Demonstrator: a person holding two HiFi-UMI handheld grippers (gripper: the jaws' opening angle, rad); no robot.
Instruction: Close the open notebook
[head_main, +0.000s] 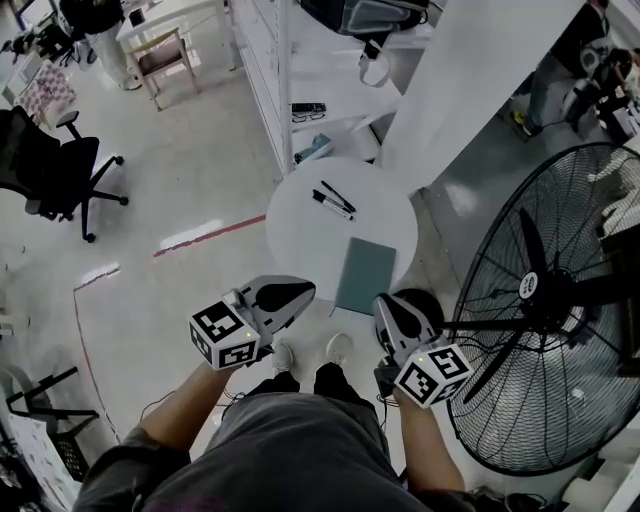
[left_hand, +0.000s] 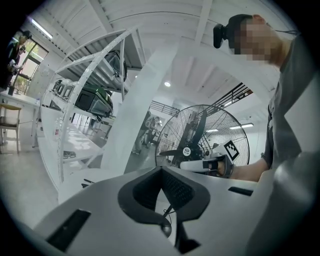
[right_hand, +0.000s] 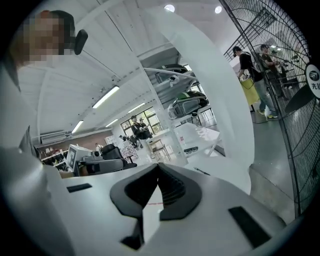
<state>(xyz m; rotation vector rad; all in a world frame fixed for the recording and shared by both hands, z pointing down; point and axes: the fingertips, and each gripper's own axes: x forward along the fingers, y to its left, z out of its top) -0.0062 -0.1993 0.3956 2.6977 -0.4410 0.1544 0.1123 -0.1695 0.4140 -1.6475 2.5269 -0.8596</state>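
A grey-green notebook lies flat and closed on the near right part of a small round white table. Two black pens lie beyond it. My left gripper is held at the table's near left edge, jaws shut and empty. My right gripper hovers just right of the notebook's near corner, also shut with nothing in it. In the left gripper view its pads meet at the tip and the right gripper shows beyond. In the right gripper view the pads touch too; the left gripper shows at the left.
A large black floor fan stands close on the right. White shelving and a white panel rise behind the table. A black office chair is far left. The person's shoes are under the table's near edge.
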